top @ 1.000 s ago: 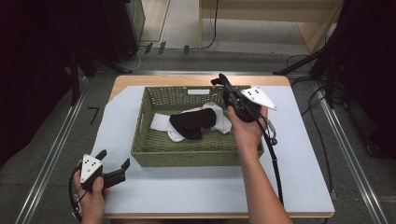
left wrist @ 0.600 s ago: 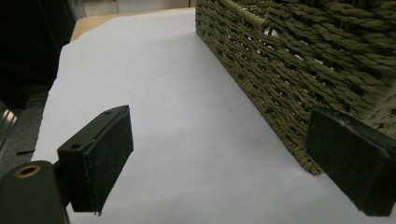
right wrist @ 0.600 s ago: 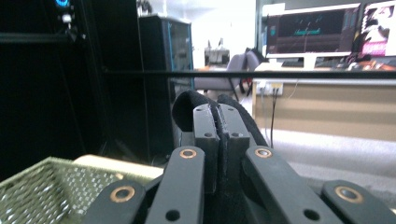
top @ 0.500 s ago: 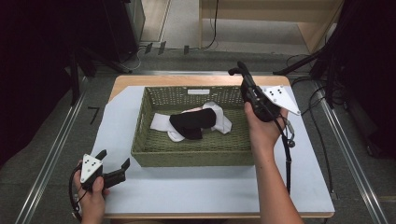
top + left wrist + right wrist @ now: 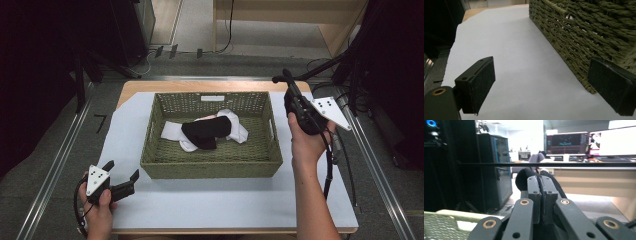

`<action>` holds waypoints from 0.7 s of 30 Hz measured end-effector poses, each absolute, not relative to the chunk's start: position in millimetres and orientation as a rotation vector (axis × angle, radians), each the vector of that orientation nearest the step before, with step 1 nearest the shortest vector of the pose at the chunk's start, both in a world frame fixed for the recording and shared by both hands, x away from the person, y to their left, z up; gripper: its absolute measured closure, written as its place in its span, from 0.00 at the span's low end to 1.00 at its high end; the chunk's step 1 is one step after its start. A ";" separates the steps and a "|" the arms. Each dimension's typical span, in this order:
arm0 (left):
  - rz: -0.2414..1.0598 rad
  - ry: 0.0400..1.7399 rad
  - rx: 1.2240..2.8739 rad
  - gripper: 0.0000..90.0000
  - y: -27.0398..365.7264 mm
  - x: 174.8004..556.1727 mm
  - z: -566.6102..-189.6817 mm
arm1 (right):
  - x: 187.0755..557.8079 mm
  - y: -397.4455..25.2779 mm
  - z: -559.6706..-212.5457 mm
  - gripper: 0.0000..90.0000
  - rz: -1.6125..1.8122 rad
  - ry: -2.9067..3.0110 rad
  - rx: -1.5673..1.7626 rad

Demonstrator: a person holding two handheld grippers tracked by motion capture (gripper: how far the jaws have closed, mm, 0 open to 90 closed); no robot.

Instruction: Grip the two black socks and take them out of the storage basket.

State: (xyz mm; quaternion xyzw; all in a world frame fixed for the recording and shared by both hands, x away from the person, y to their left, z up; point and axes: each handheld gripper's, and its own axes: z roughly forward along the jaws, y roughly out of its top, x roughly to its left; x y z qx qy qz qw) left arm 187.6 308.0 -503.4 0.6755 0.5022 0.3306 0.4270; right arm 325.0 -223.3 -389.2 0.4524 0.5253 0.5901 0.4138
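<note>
High view: a woven green basket [image 5: 210,162] stands in the middle of the worktop [image 5: 225,205], which is covered with a pale sheet. Inside it lie a white sock [image 5: 172,131] and, on top of that, a black sock [image 5: 205,132]. The right gripper [image 5: 287,85] is held up just right of the basket's far right corner, its fingers pointing far and closed on a small dark thing at the tip, too small here to name. The left gripper [image 5: 121,176] rests on the worktop near the basket's near left corner, fingers spread wide and holding nothing.

Left gripper view: the two black fingers [image 5: 477,86] stand wide apart over the pale sheet, and the right-hand one lies just beside the basket [image 5: 584,37] wall, at its corner.

Right gripper view: the fingers [image 5: 534,195] are pressed narrow on a piece of black cloth [image 5: 524,178], which bulges out beyond and to both sides of them. The basket rim [image 5: 451,216] shows low at the left.
</note>
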 end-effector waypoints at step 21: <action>0.831 1.252 1.689 0.10 307.9 187.5 -503.4 | 314.7 -287.4 -489.4 0.98 1.250 1.408 1.382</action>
